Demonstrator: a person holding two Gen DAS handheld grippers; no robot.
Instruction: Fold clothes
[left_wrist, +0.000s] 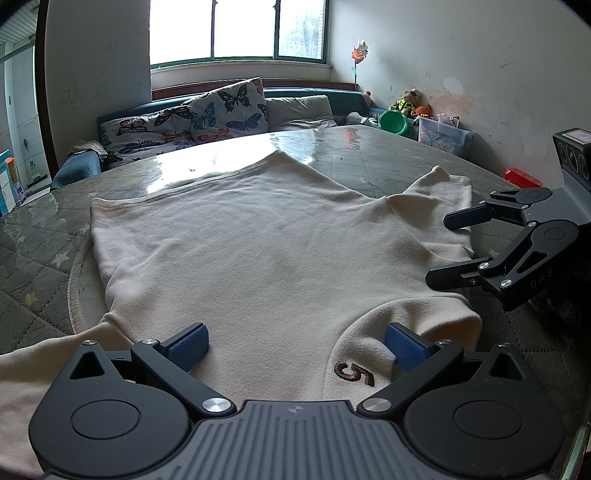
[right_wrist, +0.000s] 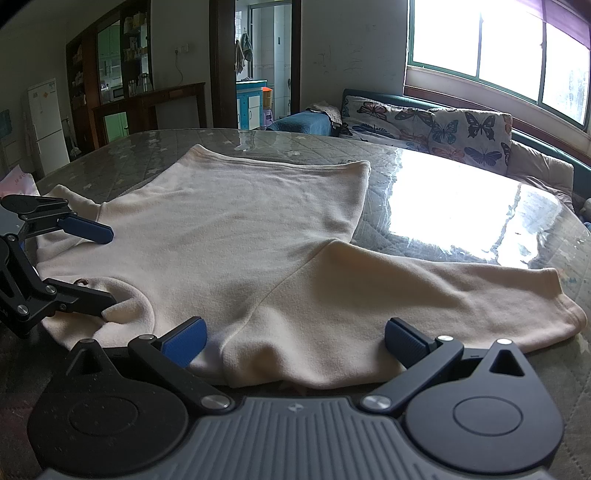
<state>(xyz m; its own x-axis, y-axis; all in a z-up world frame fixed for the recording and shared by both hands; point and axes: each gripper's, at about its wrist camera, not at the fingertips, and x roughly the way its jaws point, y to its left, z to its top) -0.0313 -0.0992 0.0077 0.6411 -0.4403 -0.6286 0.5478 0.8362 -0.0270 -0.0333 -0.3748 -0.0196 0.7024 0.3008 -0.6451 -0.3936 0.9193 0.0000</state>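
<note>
- Left wrist view: the left gripper (left_wrist: 295, 349) has its jaws spread wide, and its blue pads (left_wrist: 188, 347) rest on or just above the near edge of a cream sweater (left_wrist: 266, 251); nothing is clamped between them
- The sweater lies flat on the table (left_wrist: 388, 162), stretching away ahead of the left gripper, hem at the far end
- Just inside the right-hand pad sits the collar (left_wrist: 413, 325), with a brown embroidered "5" (left_wrist: 354, 373) beside it
- To the right of the left gripper, the right gripper (left_wrist: 441, 249) comes in from the side, fingers apart, over the sweater's edge near a sleeve (left_wrist: 439, 199) that lies ahead of it
- Beyond the table stand butterfly cushions (left_wrist: 207, 114) under a window (left_wrist: 236, 29), and a green bowl (left_wrist: 393, 122) with soft toys off to the right

- Right wrist view: the right gripper (right_wrist: 295, 345) is also spread wide, its pads at the sweater's (right_wrist: 236, 229) near edge with a bump of fabric between them; whether they touch the cloth I cannot tell
- A sleeve (right_wrist: 461, 295) runs out to the right of this gripper, its cuff on the glossy table (right_wrist: 461, 206)
- To the left, the left gripper (right_wrist: 110, 266) is open too, its lower finger touching the collar (right_wrist: 129, 306)
- Far ahead, a white fridge (right_wrist: 46, 122) and a doorway (right_wrist: 266, 66)
</note>
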